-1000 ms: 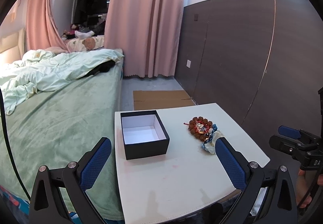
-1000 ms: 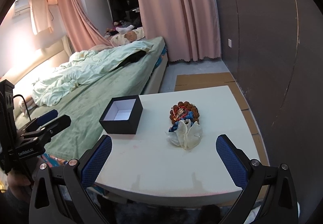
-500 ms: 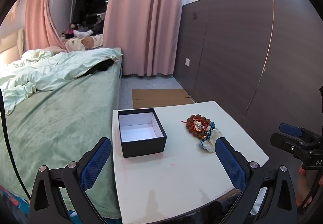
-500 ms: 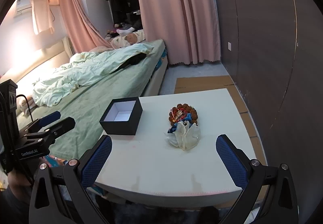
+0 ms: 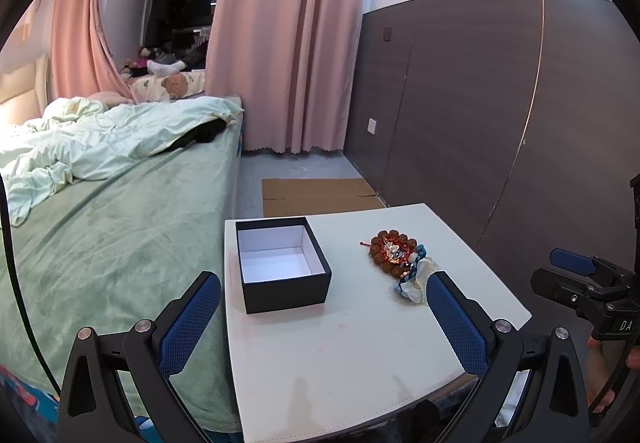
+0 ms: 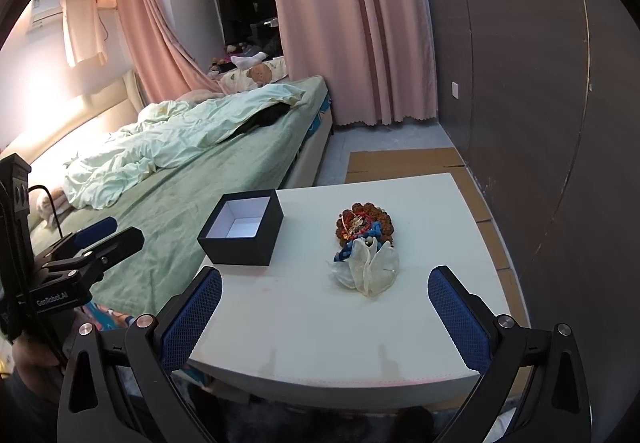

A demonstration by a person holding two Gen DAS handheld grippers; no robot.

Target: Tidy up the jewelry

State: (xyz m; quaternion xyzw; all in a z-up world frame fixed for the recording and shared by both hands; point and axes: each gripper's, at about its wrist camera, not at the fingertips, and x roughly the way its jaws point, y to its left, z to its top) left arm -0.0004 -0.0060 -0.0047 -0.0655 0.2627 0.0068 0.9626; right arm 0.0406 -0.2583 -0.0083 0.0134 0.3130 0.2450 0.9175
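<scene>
An open black box (image 5: 280, 267) with a white inside stands empty on the left of the white table (image 5: 340, 355); it also shows in the right wrist view (image 6: 242, 227). A pile of jewelry lies to its right: a brown bead bracelet (image 5: 392, 249) with red and crystal pieces, a blue piece and a cream fabric scrunchie (image 6: 368, 271). My left gripper (image 5: 320, 319) is open and empty, held above the table's near edge. My right gripper (image 6: 326, 317) is open and empty, near the table's front edge, short of the scrunchie.
A bed with a green cover (image 5: 100, 235) and rumpled quilt runs along the table's left side. A dark wall panel (image 5: 500, 115) stands on the right. Flat cardboard (image 5: 316, 195) lies on the floor behind the table. Pink curtains (image 5: 288, 43) hang at the back.
Both grippers have drawn back and risen slightly, so the table looks a little farther off. Both stay open and empty. The box and jewelry have not moved.
</scene>
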